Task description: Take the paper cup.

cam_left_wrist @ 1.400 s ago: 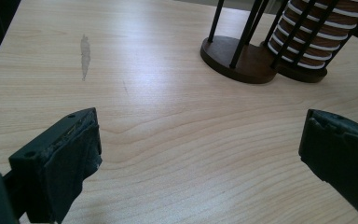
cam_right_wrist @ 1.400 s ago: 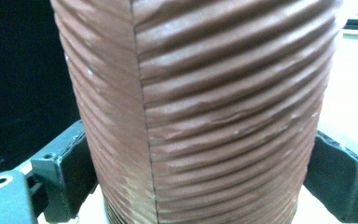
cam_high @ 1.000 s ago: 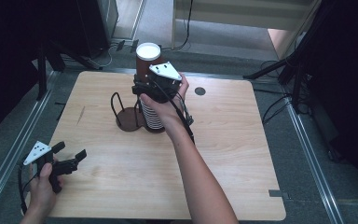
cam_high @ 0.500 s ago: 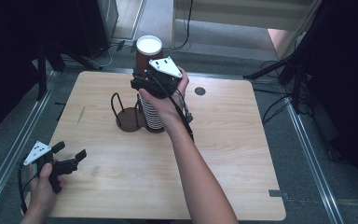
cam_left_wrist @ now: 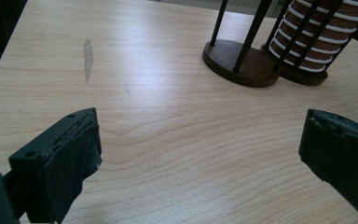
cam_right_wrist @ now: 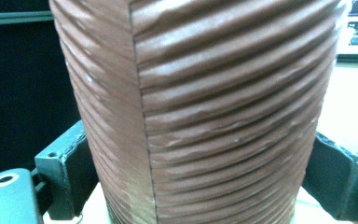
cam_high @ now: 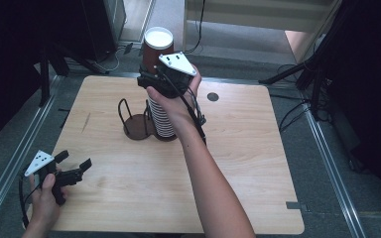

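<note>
I am holding my right gripper [cam_high: 151, 79] raised above the far middle of the table [cam_high: 258, 173], its two black jaws pressing on either side of a brown ribbed paper cup [cam_high: 157, 47]; in the right gripper view the cup [cam_right_wrist: 205, 107] is sitting squarely between the jaws, its seam facing the camera and its ridges running slantwise; the cup's white-rimmed mouth is pointing upward, just beyond the gripper; directly beneath my right hand [cam_high: 171, 101] a stack of brown cups [cam_high: 161, 119] with white rims is standing inside a dark wire holder [cam_high: 139, 124] on round bases; I am keeping my left gripper [cam_high: 74, 166] low at the near left corner, well apart from the holder, its jaws spread wide with nothing between them; in the left gripper view the bare wood [cam_left_wrist: 168, 140] is showing between the jaws, the holder [cam_left_wrist: 242, 65] and stack [cam_left_wrist: 317, 42] lying ahead and to the right.
</note>
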A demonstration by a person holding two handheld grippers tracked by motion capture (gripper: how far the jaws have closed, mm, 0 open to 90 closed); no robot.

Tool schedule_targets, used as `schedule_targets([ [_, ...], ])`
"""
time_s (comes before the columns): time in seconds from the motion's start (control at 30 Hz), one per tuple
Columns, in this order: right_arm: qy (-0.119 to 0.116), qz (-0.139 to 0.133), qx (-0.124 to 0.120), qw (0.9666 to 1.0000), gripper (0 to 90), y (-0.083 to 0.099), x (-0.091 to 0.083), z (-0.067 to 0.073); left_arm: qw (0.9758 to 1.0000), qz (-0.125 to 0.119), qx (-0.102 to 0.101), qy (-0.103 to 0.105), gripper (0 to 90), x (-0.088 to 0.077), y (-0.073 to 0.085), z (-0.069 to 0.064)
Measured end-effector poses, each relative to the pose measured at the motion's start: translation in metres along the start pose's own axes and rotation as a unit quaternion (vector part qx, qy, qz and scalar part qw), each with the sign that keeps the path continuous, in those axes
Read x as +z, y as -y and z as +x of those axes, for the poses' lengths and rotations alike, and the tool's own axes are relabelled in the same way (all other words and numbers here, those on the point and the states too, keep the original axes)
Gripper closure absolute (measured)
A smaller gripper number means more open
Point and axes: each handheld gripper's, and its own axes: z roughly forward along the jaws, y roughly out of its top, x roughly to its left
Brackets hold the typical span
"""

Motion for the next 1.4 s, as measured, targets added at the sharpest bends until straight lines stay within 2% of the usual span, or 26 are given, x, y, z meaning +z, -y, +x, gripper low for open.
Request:
schedule_targets([
  [0.37, 0.000, -0.024, -0.004, 0.9997, 9.1, -0.020, -0.014, -0.004, 1.0000, 0.000, 0.003, 0.000, 0.0, 0.000, 0.000, -0.001],
  [0.53, -0.001, -0.031, 0.007, 0.9995, 9.1, -0.026, -0.023, -0.012, 1.0000, 0.002, 0.004, -0.002, 0.0, 0.001, 0.000, -0.001],
  [0.8, 0.004, -0.053, 0.005, 0.9986, 9.4, -0.033, -0.038, -0.028, 1.0000, 0.004, 0.006, -0.003, 0.0, 0.001, 0.000, -0.001],
  [1.03, 0.003, -0.061, 0.005, 0.9981, 9.4, -0.032, -0.052, -0.044, 1.0000, 0.003, 0.006, -0.004, 0.0, 0.001, 0.000, -0.002],
  [1.4, 0.035, -0.048, -0.001, 0.9982, 9.4, -0.019, -0.074, -0.070, 1.0000, 0.003, 0.005, -0.007, 0.0, 0.001, 0.000, -0.002],
])
